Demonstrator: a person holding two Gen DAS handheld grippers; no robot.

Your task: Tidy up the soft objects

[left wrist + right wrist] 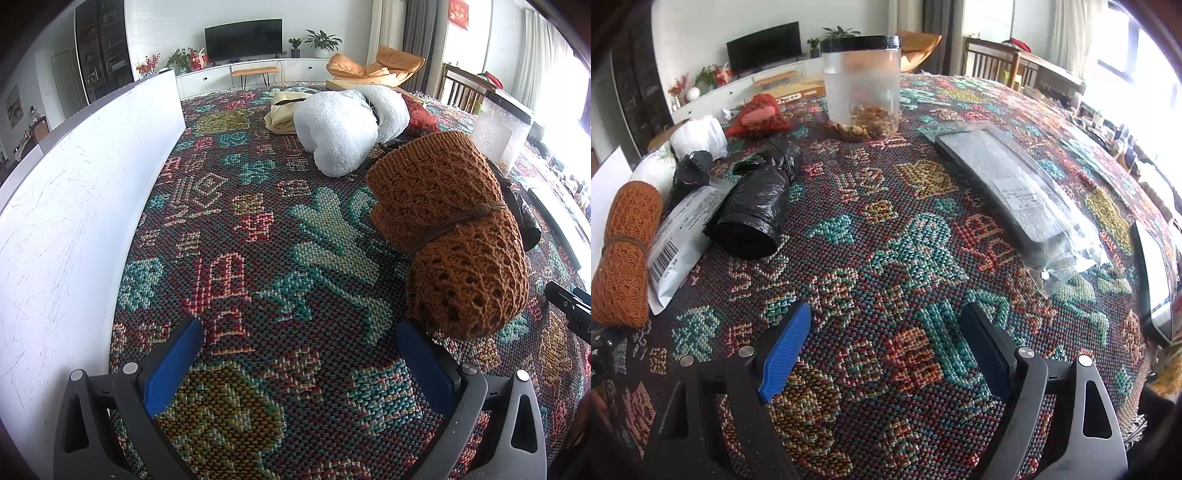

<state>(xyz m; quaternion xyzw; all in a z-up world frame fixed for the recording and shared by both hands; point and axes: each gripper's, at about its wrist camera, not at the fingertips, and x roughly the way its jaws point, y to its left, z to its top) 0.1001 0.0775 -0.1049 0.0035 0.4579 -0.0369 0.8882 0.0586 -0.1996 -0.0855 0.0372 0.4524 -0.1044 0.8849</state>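
Nearest, left gripper and right gripper, both wide open, holding nothing, low over patterned cloth. Just beyond, right of left gripper: rust knit roll, cord-tied. Farther: white fleece bundle. Likely approach step; next, closing on the roll.

The white fluffy bundle hides most of the cream fabric and dark red knit behind it. The label print on the clear box is unreadable. The phone-like slab is cut off at the cloth's right edge.
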